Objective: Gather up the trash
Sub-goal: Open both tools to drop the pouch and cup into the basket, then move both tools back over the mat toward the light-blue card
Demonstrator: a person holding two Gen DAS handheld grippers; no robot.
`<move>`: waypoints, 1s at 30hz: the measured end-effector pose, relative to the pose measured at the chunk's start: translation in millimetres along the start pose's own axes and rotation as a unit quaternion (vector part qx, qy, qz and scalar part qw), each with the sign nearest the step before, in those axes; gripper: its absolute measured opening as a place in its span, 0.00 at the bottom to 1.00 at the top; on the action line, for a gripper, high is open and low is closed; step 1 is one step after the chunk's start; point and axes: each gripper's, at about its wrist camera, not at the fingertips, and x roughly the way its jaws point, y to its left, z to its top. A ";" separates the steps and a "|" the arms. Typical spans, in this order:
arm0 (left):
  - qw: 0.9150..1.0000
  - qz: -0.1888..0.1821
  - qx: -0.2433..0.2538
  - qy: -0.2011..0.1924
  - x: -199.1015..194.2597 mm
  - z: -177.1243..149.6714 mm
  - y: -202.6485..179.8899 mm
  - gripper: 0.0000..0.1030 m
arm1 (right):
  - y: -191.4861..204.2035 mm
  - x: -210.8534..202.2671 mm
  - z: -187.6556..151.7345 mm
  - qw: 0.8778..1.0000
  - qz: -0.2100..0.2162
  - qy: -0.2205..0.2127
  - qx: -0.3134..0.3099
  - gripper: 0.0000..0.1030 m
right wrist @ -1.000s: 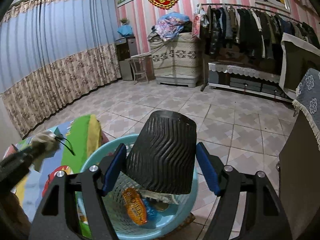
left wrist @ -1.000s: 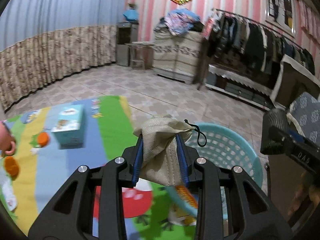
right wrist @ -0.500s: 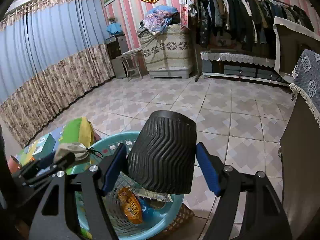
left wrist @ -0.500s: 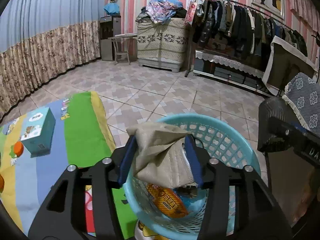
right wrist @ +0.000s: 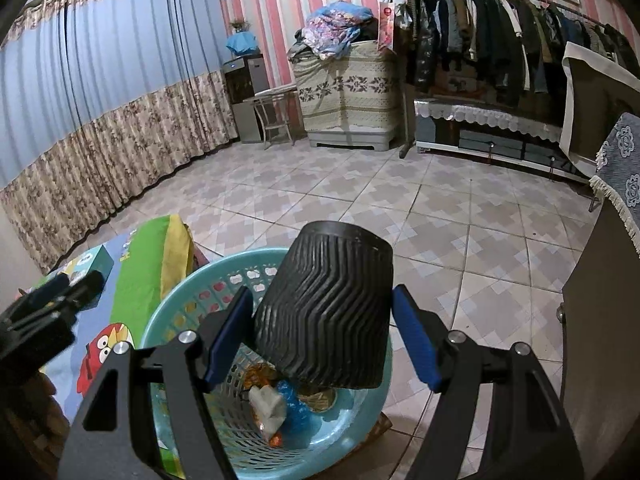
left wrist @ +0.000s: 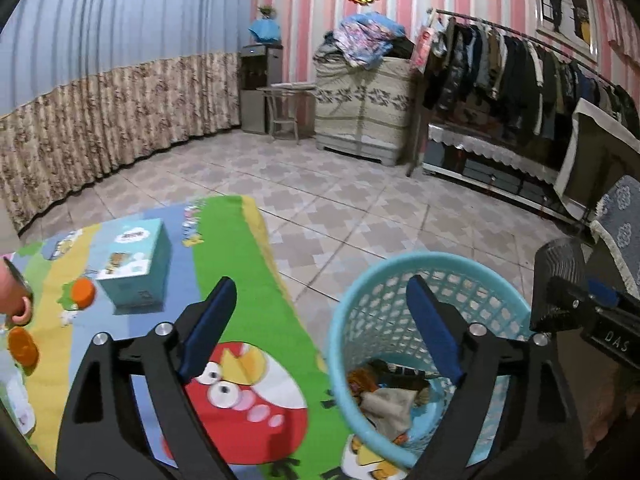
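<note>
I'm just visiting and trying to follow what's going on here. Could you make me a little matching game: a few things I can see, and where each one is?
Things:
1. black ribbed cup
2. beige cloth mask
3. light blue box
4. left gripper

Places or states:
A. lying inside the blue basket
B. jaws wide apart, nothing between them
C. standing on the colourful mat
D. between the right gripper's fingers, above the basket

Pairs: 1-D, 2-A, 3-C, 4-B

trash (left wrist: 386,404) in basket (left wrist: 420,264), mat (left wrist: 240,264) left
</note>
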 end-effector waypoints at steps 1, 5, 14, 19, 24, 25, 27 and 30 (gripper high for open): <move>1.000 0.005 0.000 -0.002 -0.9 0.1 2.5 0.84 | 2.7 1.8 -0.4 1.000 0.000 0.001 -0.002 0.69; 1.000 0.022 -0.005 -0.013 -7.3 3.0 14.3 0.88 | 16.7 6.2 -2.9 1.000 0.006 0.000 -0.010 0.69; 0.997 0.066 -0.010 -0.035 -18.3 -0.6 37.4 0.93 | 38.8 23.2 -9.8 1.000 0.014 0.009 -0.018 0.69; 0.996 0.077 -0.019 -0.036 -23.8 -3.2 54.3 0.94 | 46.2 24.0 -12.2 0.999 0.011 0.004 -0.030 0.81; 0.995 0.088 -0.027 -0.038 -30.3 -3.0 69.1 0.94 | 57.0 18.1 -12.2 0.998 -0.011 -0.012 -0.057 0.89; 0.995 0.089 -0.029 -0.038 -31.9 -3.3 72.2 0.94 | 59.0 16.7 -11.8 0.998 -0.013 -0.013 -0.062 0.90; 0.994 0.092 -0.033 -0.040 -36.1 -6.8 77.3 0.94 | 61.3 12.7 -10.0 0.997 -0.016 -0.020 -0.069 0.90; 0.994 0.096 -0.034 -0.037 -41.8 -10.6 86.3 0.94 | 64.6 6.4 -6.8 0.996 -0.018 -0.031 -0.077 0.91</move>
